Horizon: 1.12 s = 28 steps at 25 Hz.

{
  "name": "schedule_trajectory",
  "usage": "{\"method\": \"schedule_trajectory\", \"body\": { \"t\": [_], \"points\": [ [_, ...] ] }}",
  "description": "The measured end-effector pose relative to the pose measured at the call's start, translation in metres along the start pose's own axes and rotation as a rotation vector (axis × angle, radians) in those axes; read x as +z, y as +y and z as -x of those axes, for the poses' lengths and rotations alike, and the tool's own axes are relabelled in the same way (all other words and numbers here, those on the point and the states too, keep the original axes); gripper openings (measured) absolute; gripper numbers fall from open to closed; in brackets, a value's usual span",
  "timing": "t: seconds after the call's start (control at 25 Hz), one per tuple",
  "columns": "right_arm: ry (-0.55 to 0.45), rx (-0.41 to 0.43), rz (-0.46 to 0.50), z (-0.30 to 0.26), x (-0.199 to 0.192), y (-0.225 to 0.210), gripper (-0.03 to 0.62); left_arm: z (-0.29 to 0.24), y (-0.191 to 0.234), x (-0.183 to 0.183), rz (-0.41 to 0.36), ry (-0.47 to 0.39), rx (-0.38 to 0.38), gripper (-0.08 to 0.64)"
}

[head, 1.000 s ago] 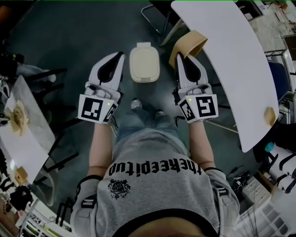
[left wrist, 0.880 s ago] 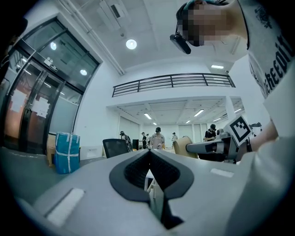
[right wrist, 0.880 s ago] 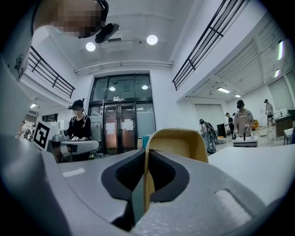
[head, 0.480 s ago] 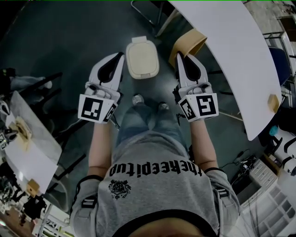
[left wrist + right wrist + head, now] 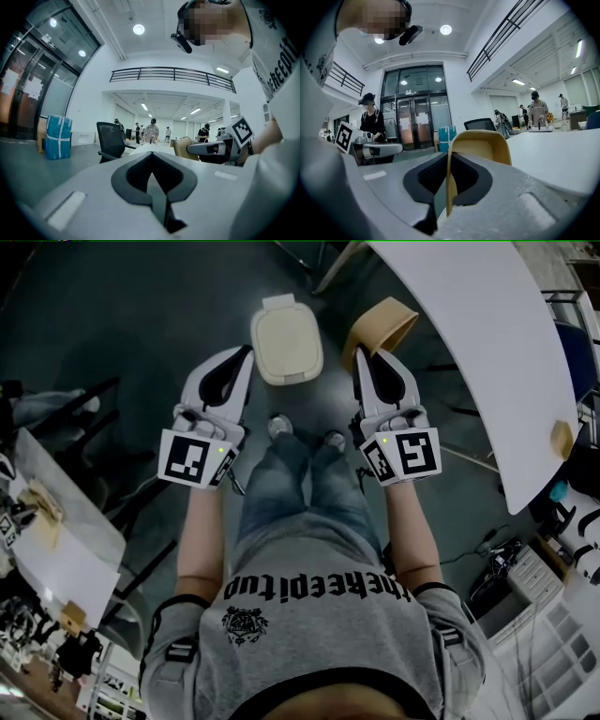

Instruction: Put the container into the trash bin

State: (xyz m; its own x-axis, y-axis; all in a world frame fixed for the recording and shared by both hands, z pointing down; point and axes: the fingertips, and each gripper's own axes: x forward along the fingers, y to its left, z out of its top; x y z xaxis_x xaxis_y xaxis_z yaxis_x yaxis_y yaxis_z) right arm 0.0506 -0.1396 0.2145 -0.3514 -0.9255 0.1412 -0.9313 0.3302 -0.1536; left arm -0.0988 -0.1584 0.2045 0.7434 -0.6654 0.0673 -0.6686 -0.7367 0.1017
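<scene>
A tan paper container [image 5: 380, 326] hangs in the air, its rim pinched by my right gripper [image 5: 367, 354], which is shut on it. In the right gripper view the container [image 5: 480, 144] rises from between the closed jaws. The cream trash bin [image 5: 286, 340] stands on the dark floor ahead of the person's feet, lid closed, between the two grippers. My left gripper [image 5: 244, 352] is shut and holds nothing, just left of the bin. In the left gripper view the left gripper [image 5: 152, 164] has its jaws together, and the right gripper [image 5: 190, 148] is seen beyond them.
A long white table [image 5: 478, 343] runs along the right, close to the held container. Another white table [image 5: 56, 549] with small items stands at left. Chair legs [image 5: 84, 399] are on the floor at left. A drawer unit [image 5: 553, 634] sits at lower right.
The person has stepped forward: the trash bin and white table have shifted in the head view. Both grippers keep their pose, and the container stays in the right gripper.
</scene>
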Motion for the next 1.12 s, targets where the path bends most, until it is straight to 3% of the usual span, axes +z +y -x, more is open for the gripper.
{"method": "schedule_trajectory", "body": {
  "t": [1.12],
  "points": [
    [0.13,0.045,-0.078,0.016,-0.119,-0.027,0.021,-0.004,-0.05,-0.137,0.037,0.123,0.026,0.017]
  ]
}}
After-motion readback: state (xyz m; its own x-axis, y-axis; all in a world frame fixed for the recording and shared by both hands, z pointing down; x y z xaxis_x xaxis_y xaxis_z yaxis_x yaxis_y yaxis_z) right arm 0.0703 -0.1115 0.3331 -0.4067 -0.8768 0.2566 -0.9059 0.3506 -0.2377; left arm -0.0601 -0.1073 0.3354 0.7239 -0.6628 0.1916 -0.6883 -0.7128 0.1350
